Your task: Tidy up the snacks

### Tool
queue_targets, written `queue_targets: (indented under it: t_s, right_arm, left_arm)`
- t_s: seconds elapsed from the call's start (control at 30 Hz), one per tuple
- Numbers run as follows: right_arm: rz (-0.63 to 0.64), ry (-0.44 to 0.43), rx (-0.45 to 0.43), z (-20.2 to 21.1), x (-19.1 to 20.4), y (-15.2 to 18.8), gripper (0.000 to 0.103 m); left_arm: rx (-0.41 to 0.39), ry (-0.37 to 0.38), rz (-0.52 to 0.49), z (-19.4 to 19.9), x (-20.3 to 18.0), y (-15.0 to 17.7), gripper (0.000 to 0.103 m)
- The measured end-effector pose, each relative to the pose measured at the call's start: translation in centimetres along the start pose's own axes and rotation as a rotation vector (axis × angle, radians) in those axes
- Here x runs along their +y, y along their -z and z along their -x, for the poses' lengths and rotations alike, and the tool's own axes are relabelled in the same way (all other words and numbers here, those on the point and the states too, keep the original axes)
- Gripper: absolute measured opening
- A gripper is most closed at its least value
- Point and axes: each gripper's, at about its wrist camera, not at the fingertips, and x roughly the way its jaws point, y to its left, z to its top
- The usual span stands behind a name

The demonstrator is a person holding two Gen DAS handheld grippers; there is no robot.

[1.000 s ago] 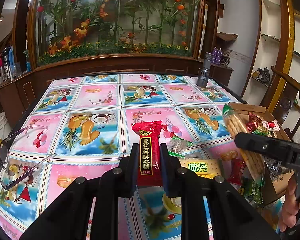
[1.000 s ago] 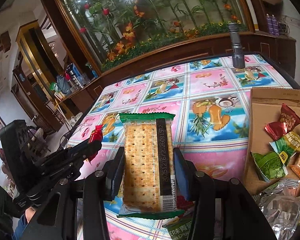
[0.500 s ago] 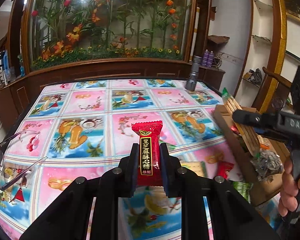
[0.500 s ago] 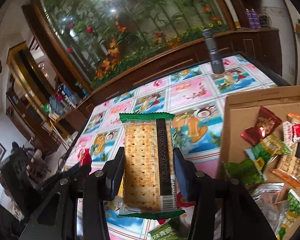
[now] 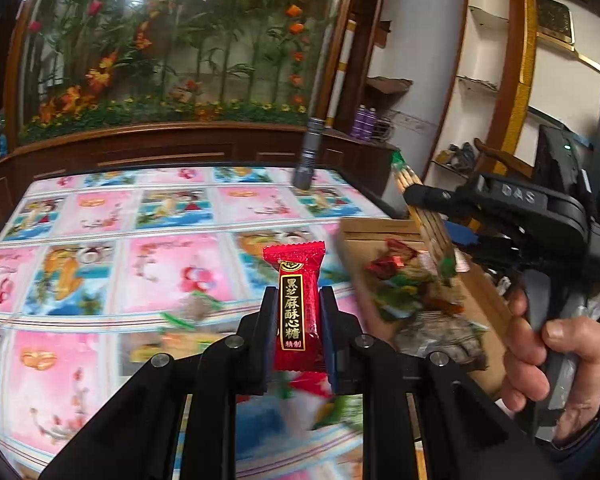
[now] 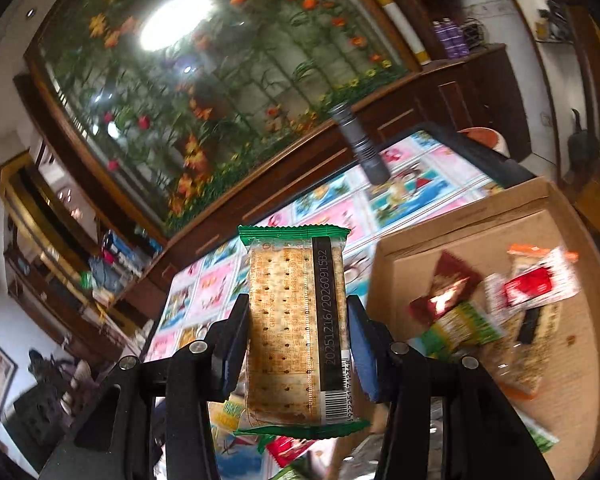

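1. Left wrist view, bottom centre: the left tongs (image 5: 294, 332) are clamped narrow on one red candy (image 5: 297, 304), held upright above the surface (image 5: 100, 216).
2. Right wrist view, bottom centre: the right tongs (image 6: 296, 344) grip one green-edged cracker pack (image 6: 296, 328) by its long sides, upright, barcode strip facing the camera.
3. Under both tongs a few loose wrappers lie blurred on the surface; they are too smeared to count.
4. Left wrist view, right edge: one hand (image 5: 540, 352) holds the right tongs' handle, the cracker pack over the box.
5. Right wrist view, right half: one open cardboard box (image 6: 480, 216) holds mixed snacks (image 6: 460, 320), about six, blurred.
6. Upper centre of both views: one grey flashlight (image 5: 310, 152) stands upright at the surface's far edge, well apart from the box.
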Motion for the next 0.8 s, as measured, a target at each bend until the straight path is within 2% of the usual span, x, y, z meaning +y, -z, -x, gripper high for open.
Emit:
queue_targets:
  t_s: [0.2,0.37,0.53,0.8]
  right_arm:
    - [-0.118,0.017,-0.048,2.5,-4.3,-2.2,0.05]
    - [-0.188,0.051,-0.056,3.1,-6.8,-2.9,0.05]
    - [-0.198,0.15,-0.025,2.6,-7.8,-3.1,0.05]
    - [-0.197,0.258,0.025,1.6,-9.0,-2.9,0.05]
  left_arm:
    - [0.044,0.109,-0.031,-2.2,-4.8,-0.1,0.019]
    - [0.101,0.162,-0.086,-4.7,-8.8,0.8,0.019]
    - [0.127,0.181,-0.144,-5.8,-11.2,2.0,0.019]
    - [0.137,0.18,-0.155,-7.8,-12.1,2.1,0.019]
